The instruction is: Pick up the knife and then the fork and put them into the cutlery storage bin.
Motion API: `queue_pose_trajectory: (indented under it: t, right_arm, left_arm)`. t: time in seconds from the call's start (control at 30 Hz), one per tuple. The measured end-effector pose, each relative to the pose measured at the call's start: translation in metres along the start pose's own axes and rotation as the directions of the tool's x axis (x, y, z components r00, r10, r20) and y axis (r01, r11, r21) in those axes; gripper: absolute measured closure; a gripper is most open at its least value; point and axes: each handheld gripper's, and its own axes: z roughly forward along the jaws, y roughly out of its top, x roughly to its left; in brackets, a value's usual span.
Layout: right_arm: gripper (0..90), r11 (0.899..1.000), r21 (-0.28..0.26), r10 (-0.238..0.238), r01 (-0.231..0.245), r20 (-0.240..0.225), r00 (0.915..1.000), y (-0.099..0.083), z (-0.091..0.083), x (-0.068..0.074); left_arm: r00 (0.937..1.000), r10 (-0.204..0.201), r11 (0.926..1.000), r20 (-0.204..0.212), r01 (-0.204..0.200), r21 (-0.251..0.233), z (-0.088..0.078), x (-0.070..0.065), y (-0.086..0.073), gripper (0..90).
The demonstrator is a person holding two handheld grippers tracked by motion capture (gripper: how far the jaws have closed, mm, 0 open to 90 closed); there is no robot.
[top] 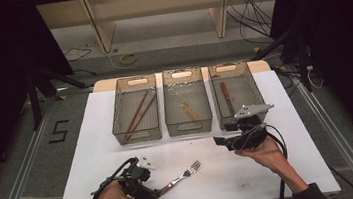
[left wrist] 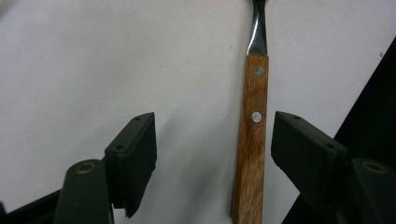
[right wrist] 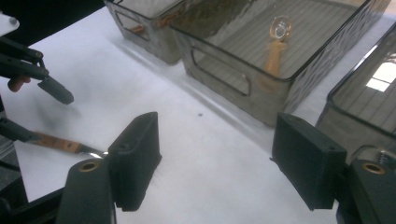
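A fork [top: 183, 175] with a wooden handle lies on the white table near its front edge, tines pointing to the back right. My left gripper [top: 150, 194] is low over the handle end. In the left gripper view the handle [left wrist: 252, 140] lies between the open jaws of the left gripper [left wrist: 212, 126], close to the right jaw, with neither pad pressing on it. My right gripper [top: 223, 143] hovers just in front of the right-hand bin, pointing left. Its jaws [right wrist: 215, 135] stand open with only bare table between them. The fork handle [right wrist: 56, 142] shows at the left of the right gripper view.
Three clear bins stand in a row at the back of the table [top: 95, 154]. The left bin [top: 137, 138] holds chopsticks [top: 141, 112], the middle bin [top: 190, 129] a wood-handled utensil [top: 189, 109], the right bin [top: 215, 100] a brown-handled utensil [top: 224, 91].
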Motion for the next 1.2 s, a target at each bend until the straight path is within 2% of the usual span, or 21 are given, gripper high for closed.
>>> queue_pose_trajectory:
  t: [0.27,0.47,0.73,0.87,1.03,1.1,1.2]
  right_arm:
    - [32.5,1.0,0.024,-0.008,0.009,-0.018,0.9998,-0.007,0.003,0.005]
    - [32.6,1.0,0.028,-0.005,0.006,-0.019,0.9998,-0.01,0.002,0.005]
    - [32.7,0.999,0.034,0.001,0.0,-0.019,0.9998,-0.013,0.001,0.005]
    - [32.9,0.999,0.034,0.003,-0.003,-0.019,0.9998,-0.013,0.001,0.005]
    - [33.2,0.999,0.033,0.004,-0.004,-0.02,0.9998,-0.013,0.001,0.005]
    - [33.3,0.999,0.034,0.004,-0.003,-0.02,0.9998,-0.013,0.001,0.005]
    - [33.3,1.0,0.031,0.001,0.0,-0.021,0.9998,-0.013,0.001,0.005]
  left_arm:
    - [0.9996,0.027,0.9986,0.01,-0.027,0.046,0.0,-0.006,0.002,37.5]
    - [0.998,0.063,0.9932,0.011,-0.064,0.098,0.003,-0.012,0.003,42.9]
    - [0.9946,0.104,0.9848,-0.006,-0.102,0.141,0.007,-0.018,0.004,50.8]
    - [0.9911,0.131,0.9802,-0.024,-0.125,0.153,0.009,-0.019,0.004,56.1]
    - [0.9896,0.141,0.9782,-0.029,-0.135,0.158,0.01,-0.02,0.005,59.2]
    - [0.9896,0.141,0.978,-0.026,-0.136,0.158,0.009,-0.018,0.004,65.7]
    - [0.9895,0.142,0.9785,-0.028,-0.136,0.155,0.01,-0.018,0.004,68.6]
